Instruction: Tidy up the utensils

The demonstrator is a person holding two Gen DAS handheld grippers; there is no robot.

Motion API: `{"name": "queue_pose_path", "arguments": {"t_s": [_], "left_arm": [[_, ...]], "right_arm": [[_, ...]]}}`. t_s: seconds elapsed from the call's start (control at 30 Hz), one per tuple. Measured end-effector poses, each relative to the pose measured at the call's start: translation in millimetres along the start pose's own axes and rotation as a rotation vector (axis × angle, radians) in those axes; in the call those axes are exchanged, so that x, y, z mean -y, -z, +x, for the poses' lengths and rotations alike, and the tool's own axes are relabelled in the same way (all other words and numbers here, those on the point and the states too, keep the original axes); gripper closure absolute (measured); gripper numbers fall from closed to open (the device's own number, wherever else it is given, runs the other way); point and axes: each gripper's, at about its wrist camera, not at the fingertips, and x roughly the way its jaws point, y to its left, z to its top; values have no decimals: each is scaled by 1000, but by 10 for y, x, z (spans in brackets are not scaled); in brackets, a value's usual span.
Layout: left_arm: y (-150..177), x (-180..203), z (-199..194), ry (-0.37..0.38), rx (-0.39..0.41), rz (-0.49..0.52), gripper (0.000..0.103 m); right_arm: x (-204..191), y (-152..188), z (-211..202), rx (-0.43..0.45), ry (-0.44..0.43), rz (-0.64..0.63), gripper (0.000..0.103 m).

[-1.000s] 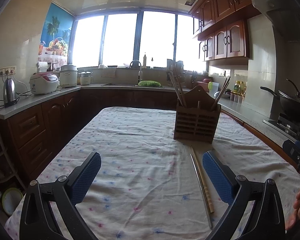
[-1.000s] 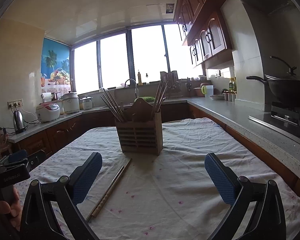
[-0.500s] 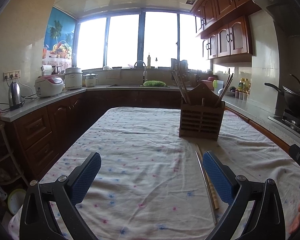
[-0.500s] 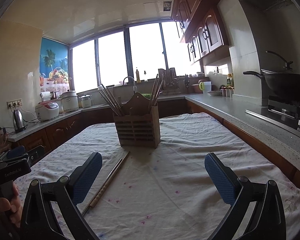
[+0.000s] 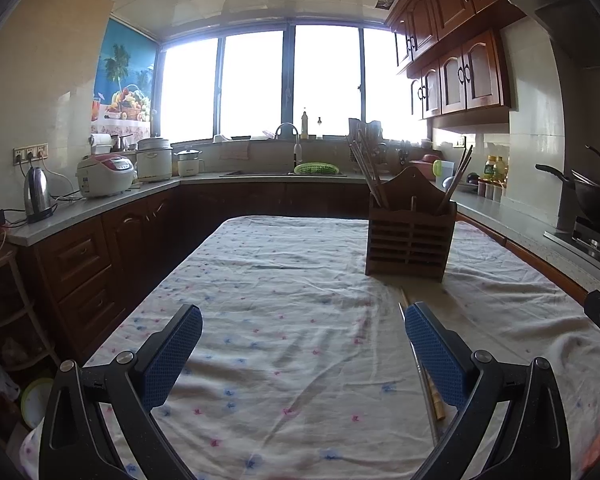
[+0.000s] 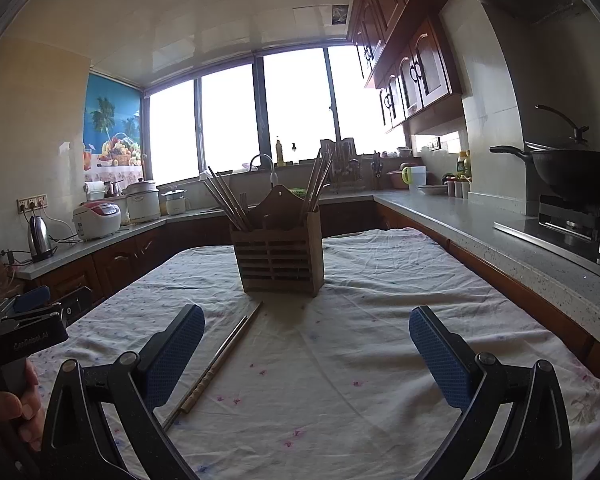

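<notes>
Chopsticks (image 6: 216, 364): two loose ones, one metal, one bamboo-looking, lying side by side on the cloth-covered counter (image 6: 360, 360), just in front of the wooden utensil holder (image 6: 280, 254). Far tips nearly reach the holder's base. Holder stands upright mid-counter, more chopsticks already leaning in its left and right compartments.

Left gripper (image 5: 303, 350): fingers spread wide, nothing between them, hovering above the cloth. The loose pair runs right alongside its right-hand finger (image 5: 434, 354), partly hidden behind it.
Right gripper (image 6: 306, 350): fingers also wide, empty. The pair sits just outside its left-hand finger (image 6: 176, 354).

Judgement: pick not started, neither gripper is lined up on the sticks yet.

Risks from here:
- Sticks are thin and flat on soft cloth. Fingers coming down may pinch the wrinkled fabric with them, or skate over the metal one.
- The two touch along their length, so closing on one likely drags or rolls the other. Grabbing both at once could leave them crossed in the grip.
- Gripping near one end makes the long stick droop or pivot, so the tip could miss the slot.
- Leaning chopsticks crowd the holder's openings. An angled insert may knock them or nudge the holder across the cloth.
- Both grippers flank the same pair and could collide if both go in.
</notes>
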Motion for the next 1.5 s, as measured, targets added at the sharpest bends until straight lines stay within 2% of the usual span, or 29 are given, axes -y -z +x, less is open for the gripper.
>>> {"name": "queue_pose_path", "arguments": {"t_s": [0.6, 1.5], "left_arm": [[53, 75, -93, 0, 32, 24, 1], [53, 180, -126, -5, 23, 39, 1]], "right_arm": [[8, 19, -28, 14, 0, 5, 0], [7, 22, -45, 23, -11, 3, 0]]}}
